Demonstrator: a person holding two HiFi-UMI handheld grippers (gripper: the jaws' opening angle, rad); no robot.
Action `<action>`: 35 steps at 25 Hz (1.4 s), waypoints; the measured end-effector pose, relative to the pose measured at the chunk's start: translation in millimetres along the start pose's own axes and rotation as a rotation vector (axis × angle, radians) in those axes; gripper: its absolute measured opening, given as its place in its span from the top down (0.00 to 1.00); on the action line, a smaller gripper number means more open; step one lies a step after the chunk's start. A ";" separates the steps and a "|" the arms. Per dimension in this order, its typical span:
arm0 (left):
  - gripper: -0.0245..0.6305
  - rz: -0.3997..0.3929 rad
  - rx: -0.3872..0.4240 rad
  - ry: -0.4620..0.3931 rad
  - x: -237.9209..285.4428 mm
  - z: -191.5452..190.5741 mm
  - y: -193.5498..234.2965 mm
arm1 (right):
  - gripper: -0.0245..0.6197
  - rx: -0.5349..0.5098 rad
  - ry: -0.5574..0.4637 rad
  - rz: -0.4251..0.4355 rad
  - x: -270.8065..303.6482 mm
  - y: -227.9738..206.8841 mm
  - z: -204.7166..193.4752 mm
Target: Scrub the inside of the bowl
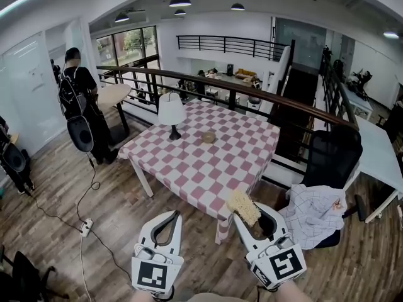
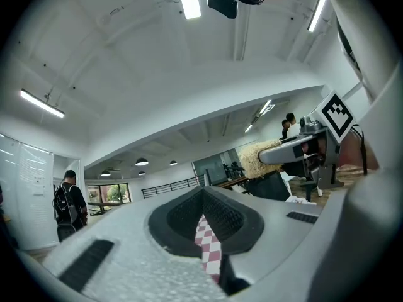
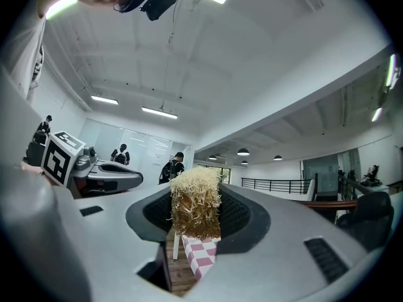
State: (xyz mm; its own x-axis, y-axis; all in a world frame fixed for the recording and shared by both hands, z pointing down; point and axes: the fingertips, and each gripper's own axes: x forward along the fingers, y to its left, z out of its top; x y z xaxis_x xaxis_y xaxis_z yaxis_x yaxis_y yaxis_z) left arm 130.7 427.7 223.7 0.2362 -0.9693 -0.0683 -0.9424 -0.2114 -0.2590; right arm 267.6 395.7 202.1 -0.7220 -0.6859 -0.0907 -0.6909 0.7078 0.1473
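Observation:
A small tan bowl sits near the middle of a table covered in a pink-and-white checked cloth, well ahead of both grippers. My right gripper is shut on a straw-coloured scrubber, held near the table's close corner. The right gripper view shows the scrubber clamped between the jaws, its fibres sticking up. My left gripper hangs above the wooden floor left of that corner, shut and empty. In the left gripper view its jaws meet over a strip of checked cloth, and the bowl is hidden.
A white table lamp stands left of the bowl. A black chair draped with a checked cloth is on the right. A person with a backpack stands at far left. A cable and power strip lie on the floor. A railing runs behind the table.

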 end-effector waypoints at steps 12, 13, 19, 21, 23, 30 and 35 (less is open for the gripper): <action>0.94 0.013 0.004 0.018 21.8 -20.9 4.1 | 0.71 0.004 0.010 0.029 21.3 -11.9 -26.1; 0.94 0.014 -0.003 0.011 27.4 -24.2 6.3 | 0.71 0.002 0.008 0.026 26.3 -12.6 -29.4; 0.94 -0.002 -0.001 -0.013 61.5 -47.2 29.4 | 0.71 0.010 0.014 0.014 70.7 -17.3 -50.4; 0.94 -0.012 -0.014 0.004 74.5 -60.7 46.2 | 0.71 0.010 0.010 0.008 90.7 -19.8 -54.4; 0.94 -0.032 -0.022 0.016 88.7 -72.8 62.9 | 0.71 0.012 0.000 -0.001 112.4 -21.8 -57.6; 0.94 -0.063 -0.032 0.031 154.1 -104.6 133.4 | 0.71 0.001 0.057 -0.015 202.1 -36.2 -81.5; 0.94 -0.093 -0.055 0.075 202.5 -133.1 183.1 | 0.71 0.023 0.081 -0.067 264.5 -57.5 -97.7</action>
State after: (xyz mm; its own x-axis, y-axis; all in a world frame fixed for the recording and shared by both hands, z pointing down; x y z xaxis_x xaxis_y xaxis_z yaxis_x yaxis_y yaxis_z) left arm -25.5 176.0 290.7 0.3070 -0.9514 0.0262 -0.9294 -0.3056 -0.2072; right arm 120.0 157.0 265.8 -0.6698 -0.7423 -0.0198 -0.7386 0.6632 0.1212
